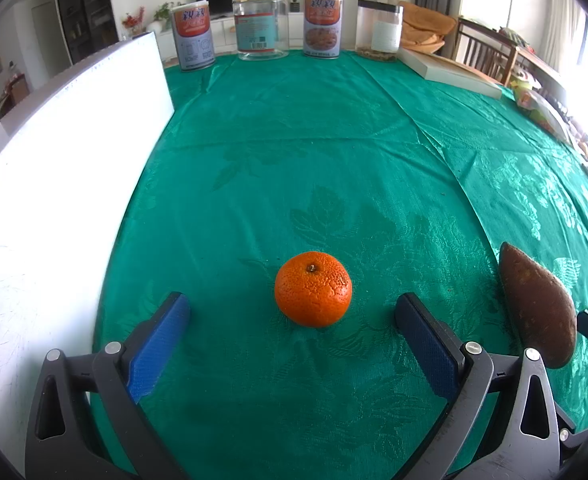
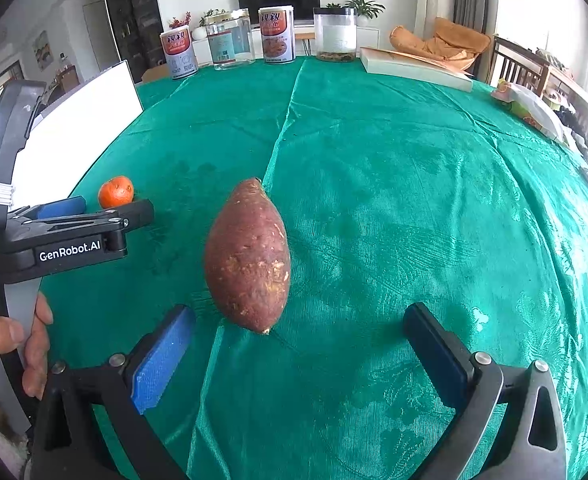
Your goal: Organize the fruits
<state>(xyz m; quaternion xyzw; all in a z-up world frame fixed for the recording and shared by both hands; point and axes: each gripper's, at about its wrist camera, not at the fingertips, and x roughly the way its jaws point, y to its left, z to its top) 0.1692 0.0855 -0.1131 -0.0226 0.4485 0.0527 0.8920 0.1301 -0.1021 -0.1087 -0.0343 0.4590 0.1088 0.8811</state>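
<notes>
An orange mandarin (image 1: 313,289) lies on the green tablecloth (image 1: 294,160), just ahead of my open left gripper (image 1: 294,306) and centred between its blue pads. A reddish-brown sweet potato (image 2: 247,256) lies just ahead of my open right gripper (image 2: 300,316), nearer its left pad. The sweet potato also shows at the right of the left wrist view (image 1: 538,306). The mandarin (image 2: 115,191) and the left gripper (image 2: 105,208) show at the left of the right wrist view. Both grippers are empty.
A white board (image 1: 53,168) lies along the table's left side. Two cans (image 1: 193,36), a glass jar (image 1: 259,24) and a plastic jar (image 1: 378,28) stand at the far edge. A flat box (image 1: 450,72) and a bag (image 2: 534,110) lie at the right.
</notes>
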